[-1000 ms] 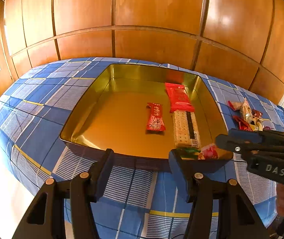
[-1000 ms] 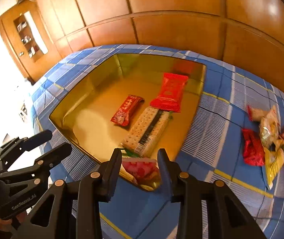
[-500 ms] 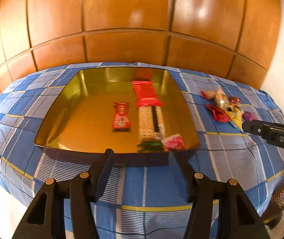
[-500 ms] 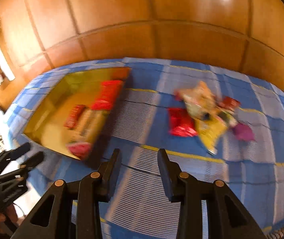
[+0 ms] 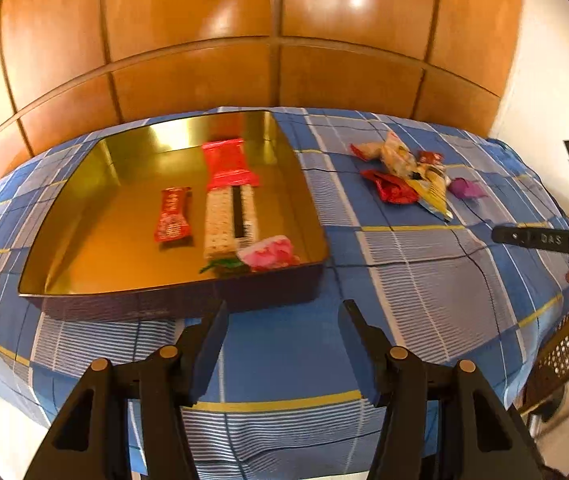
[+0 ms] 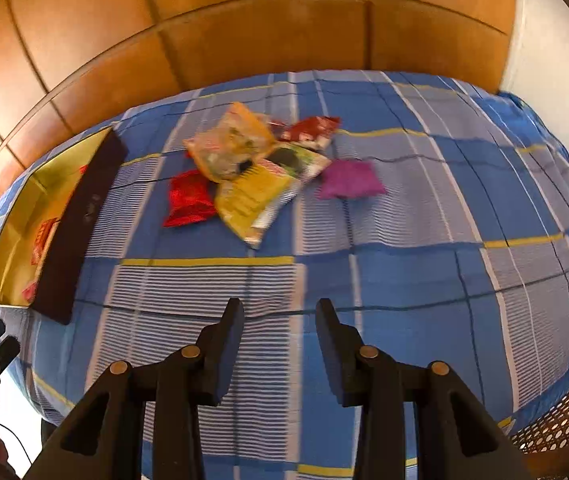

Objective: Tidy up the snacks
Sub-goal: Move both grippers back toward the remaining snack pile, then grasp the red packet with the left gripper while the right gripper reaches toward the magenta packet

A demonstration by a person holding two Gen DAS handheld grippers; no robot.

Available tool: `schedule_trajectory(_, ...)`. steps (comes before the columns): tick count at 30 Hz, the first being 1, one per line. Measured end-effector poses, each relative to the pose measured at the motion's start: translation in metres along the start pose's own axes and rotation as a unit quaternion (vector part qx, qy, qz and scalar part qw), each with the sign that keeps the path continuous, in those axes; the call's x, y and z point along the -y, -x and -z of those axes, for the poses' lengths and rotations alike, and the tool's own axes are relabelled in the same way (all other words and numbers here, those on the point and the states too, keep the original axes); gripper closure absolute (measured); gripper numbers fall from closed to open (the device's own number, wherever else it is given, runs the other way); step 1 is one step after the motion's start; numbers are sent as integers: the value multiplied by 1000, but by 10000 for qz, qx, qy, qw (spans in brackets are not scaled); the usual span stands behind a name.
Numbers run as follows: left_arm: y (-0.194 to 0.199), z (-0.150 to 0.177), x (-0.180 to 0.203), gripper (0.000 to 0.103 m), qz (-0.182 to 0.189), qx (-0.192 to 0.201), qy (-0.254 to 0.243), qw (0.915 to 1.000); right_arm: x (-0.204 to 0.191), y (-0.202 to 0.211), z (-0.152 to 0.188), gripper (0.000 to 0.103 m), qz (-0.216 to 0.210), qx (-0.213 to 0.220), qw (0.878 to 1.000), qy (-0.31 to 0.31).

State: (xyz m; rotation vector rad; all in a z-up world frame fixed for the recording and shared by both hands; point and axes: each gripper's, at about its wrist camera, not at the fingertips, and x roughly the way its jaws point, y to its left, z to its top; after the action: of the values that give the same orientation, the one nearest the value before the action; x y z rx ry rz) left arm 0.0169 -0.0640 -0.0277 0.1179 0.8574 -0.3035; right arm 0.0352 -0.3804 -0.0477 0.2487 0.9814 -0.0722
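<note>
Loose snack pile (image 6: 256, 168) lies on checked cloth (image 6: 404, 280) beside gold tray (image 5: 308, 200).

Blue plaid cloth (image 6: 404, 280) over table; wood-panelled wall (image 5: 204, 40) behind; perforated panel, perhaps chair (image 6: 564, 420), lower right.

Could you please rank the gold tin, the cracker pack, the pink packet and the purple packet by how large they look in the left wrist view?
1. gold tin
2. cracker pack
3. pink packet
4. purple packet, which lies farther away, so its rank against the pink one is unsure.

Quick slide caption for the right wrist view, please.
Empty right gripper faces loose snack packets on the blue checked cloth, gold tray at left.
</note>
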Motion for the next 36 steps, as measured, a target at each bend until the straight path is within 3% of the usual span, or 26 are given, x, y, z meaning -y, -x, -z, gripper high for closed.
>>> schedule_trajectory(6,-4,2,16,43,275,-150,-178,9994,10,-8,1,66,-100,-2,9998,-193)
schedule_trajectory(11,-10,-21,40,43,537,-240,-327,9977,19,-6,-1,66,-194,229,9992,-266)
schedule_trajectory(25,-102,-96,104,43,877,-962,-18,9915,35,-6,14,65,-282,564,9979,177)
schedule_trajectory(31,-147,-133,116,43,659,-1133,227,9911,35,-7,15,64,-436,602,9970,212)
schedule_trajectory(36,-177,-155,128,40,480,-1207,127,9914,34,-11,16,63,-522,580,9967,204)
